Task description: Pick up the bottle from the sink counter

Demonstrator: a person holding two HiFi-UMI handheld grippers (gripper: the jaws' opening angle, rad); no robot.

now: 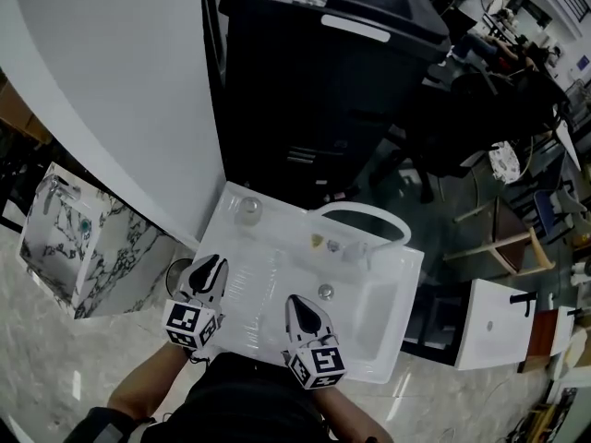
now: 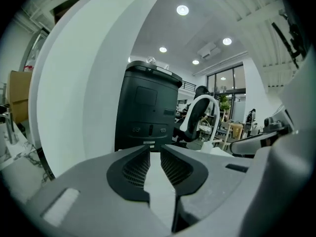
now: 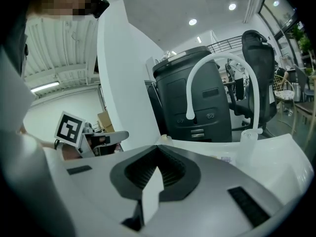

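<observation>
1. Two grippers hover over the near edge of the sink counter (image 1: 260,280), on the near side of the faucet (image 1: 365,212). The left gripper (image 1: 211,268) (image 2: 155,151) has its jaws a narrow slit apart with nothing between them. The right gripper (image 1: 297,305) (image 3: 158,154) has its jaws pressed together, empty.
2. The bottle (image 1: 247,209), a clear round thing seen from above, stands well left of the faucet at the counter's far corner, untouched.
3. The step in hand looks like the reach. The left gripper is nearer, and its jaws should spread wider than the bottle before arriving.
4. Come in level, straddle the body and close gently, since a clear bottle is probably light and may tip or skid.
</observation>
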